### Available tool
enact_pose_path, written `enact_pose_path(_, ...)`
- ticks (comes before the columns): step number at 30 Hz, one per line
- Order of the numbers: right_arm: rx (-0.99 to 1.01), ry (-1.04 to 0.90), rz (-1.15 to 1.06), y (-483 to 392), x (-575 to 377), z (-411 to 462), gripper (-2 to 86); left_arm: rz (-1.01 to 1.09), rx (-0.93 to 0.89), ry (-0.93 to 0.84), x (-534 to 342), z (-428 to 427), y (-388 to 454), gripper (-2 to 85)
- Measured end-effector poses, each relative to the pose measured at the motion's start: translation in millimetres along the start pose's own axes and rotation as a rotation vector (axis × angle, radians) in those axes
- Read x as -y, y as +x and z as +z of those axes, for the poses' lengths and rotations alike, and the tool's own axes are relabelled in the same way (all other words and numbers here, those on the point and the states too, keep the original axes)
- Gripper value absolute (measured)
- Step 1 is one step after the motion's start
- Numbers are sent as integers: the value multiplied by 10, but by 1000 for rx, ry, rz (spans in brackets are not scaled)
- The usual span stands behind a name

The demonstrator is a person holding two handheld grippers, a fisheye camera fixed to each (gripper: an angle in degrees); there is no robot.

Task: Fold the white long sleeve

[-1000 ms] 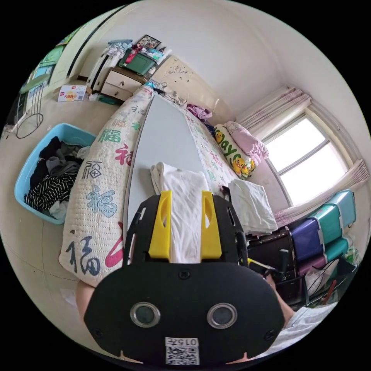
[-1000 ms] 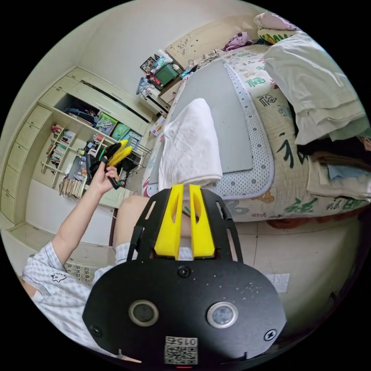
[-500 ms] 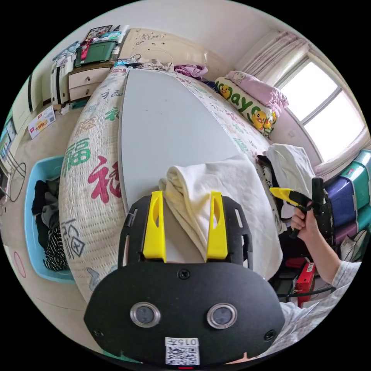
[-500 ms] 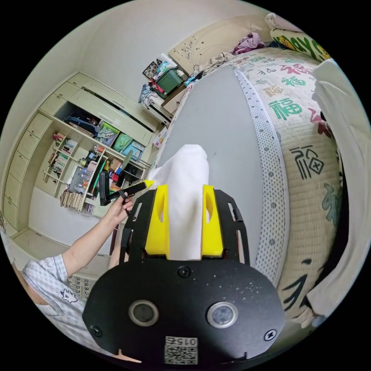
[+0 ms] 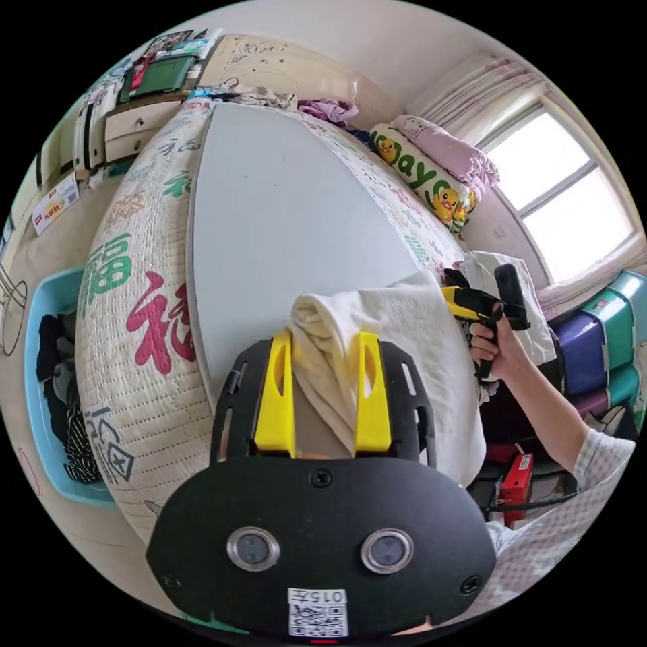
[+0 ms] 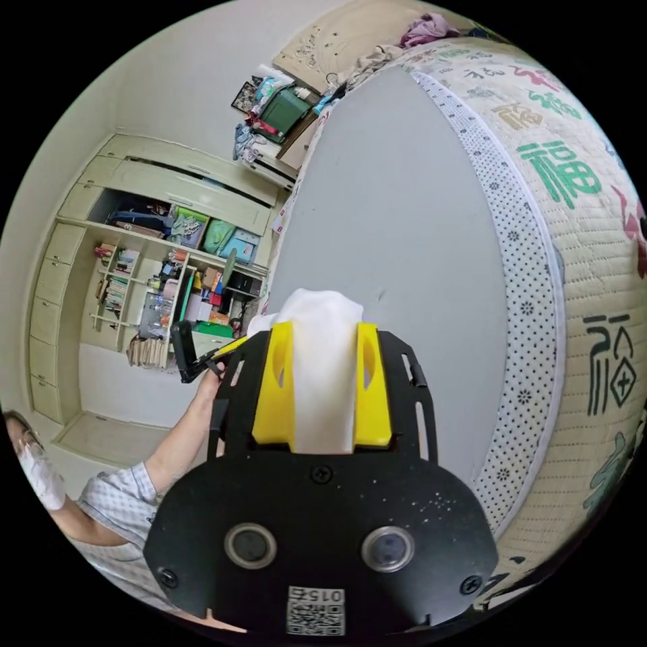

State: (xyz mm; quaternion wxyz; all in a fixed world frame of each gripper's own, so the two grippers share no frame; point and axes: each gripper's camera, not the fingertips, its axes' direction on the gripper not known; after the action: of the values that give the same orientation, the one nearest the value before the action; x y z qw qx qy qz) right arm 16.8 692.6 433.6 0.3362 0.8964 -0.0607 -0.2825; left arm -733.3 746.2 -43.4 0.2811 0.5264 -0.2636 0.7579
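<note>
One folded white cotton long sleeve (image 5: 377,337) on grey mat (image 5: 283,216), bunched between both yellow-jawed grippers: left gripper (image 5: 322,340) and right gripper (image 6: 323,333) each clamped on it

The folded long sleeve (image 5: 397,323) is creamy white. The mat (image 5: 283,222) under it is plain pale grey with a white dotted border (image 6: 519,269). The quilt (image 5: 128,283) is beige, printed with red, green and dark characters. The grippers (image 5: 322,340) have yellow jaws on black bodies. The basket (image 5: 40,323) at left is light blue.
</note>
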Motion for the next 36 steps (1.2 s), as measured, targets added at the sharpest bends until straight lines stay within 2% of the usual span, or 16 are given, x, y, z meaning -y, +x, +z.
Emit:
enact_pose_path(3,52,8,55,68,-12,-135,92,-49,-113,23,-87,-201,-30,84)
enact_pose_path(4,69,38,63,22,-65,-242,76,-41,-136,80,-168,-365,47,76)
enact_pose_path(8,164,201,-124,-462,-570,-846,62,124,-110,229,-541,-1073,625,67)
enact_pose_path(15,300,492,-347,-1041,-2037,-2308,53,387,-266,397,-1234,-2201,1688,66)
enact_pose_path(21,233,655,-478,-1431,-3292,-3398,43,559,-376,423,-1656,-2815,2720,65)
enact_pose_path(26,171,864,-551,-1659,-4191,-4460,34,726,-459,433,-1847,-3152,3758,65)
enact_pose_path(31,32,969,-627,-1906,-4540,-5423,26,753,-603,421,-1701,-3181,4490,65)
enact_pose_path(36,-123,1042,-616,-1975,-4345,-6259,19,724,-702,410,-1296,-3086,5207,65)
